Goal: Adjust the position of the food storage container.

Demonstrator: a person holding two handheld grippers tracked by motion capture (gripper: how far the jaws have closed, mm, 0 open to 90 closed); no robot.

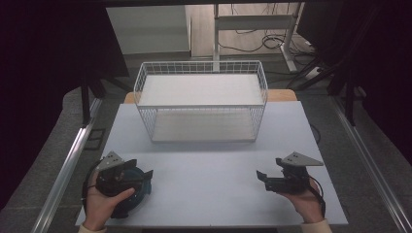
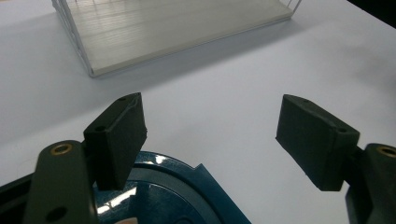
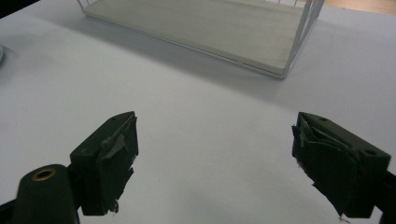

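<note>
A person's two hands rest at the near edge of a white surface (image 1: 214, 165), each holding a black tool. The left tool (image 1: 145, 177) has its jaws wide apart with nothing between them; a round blue object (image 1: 138, 191), glossy and only partly visible, lies on the surface just beneath it. The right tool (image 1: 262, 177), well apart from the left, also stands with jaws spread and empty. A white wire rack (image 1: 201, 104) with two shelves stands at the far side.

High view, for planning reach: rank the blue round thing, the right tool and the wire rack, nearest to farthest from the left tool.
1. Blue round thing: directly under the left tool.
2. Right tool: across the table's near edge.
3. Wire rack: far side, centre.
</note>
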